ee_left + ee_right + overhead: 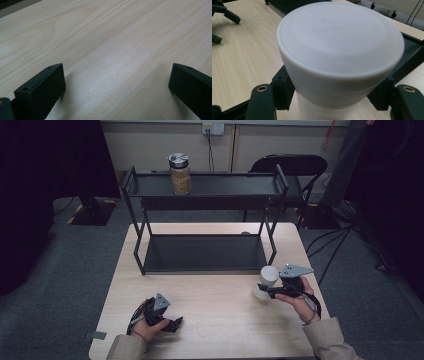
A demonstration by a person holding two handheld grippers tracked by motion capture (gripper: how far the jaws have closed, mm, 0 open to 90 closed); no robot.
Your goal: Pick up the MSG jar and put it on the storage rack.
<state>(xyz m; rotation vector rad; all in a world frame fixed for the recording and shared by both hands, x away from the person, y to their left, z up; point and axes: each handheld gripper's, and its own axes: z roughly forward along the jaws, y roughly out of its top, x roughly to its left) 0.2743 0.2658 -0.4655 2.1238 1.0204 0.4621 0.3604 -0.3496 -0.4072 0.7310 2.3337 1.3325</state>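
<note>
Nearest the person, the left tongs point(176, 323) lay low over the pale wooden tabletop point(215, 315), held in the left hand point(150, 320) – their two black jaws stood wide apart, with bare wood grain between them in the left gripper view. A little farther in, on the right side, the right tongs point(264, 290) were clamped on a white jar point(266, 282) just under its broad lid; in the right gripper view that lid point(339, 40) loomed close, with a jaw pressed against each side of the jar's body below it. The jar stood upright near the front right foot of a black two-level rack point(205, 252) resting on the tabletop. On the rack's top shelf, left of centre, stood a glass jar point(180, 174) with a metal lid and brownish contents – well apart from the white one
</note>
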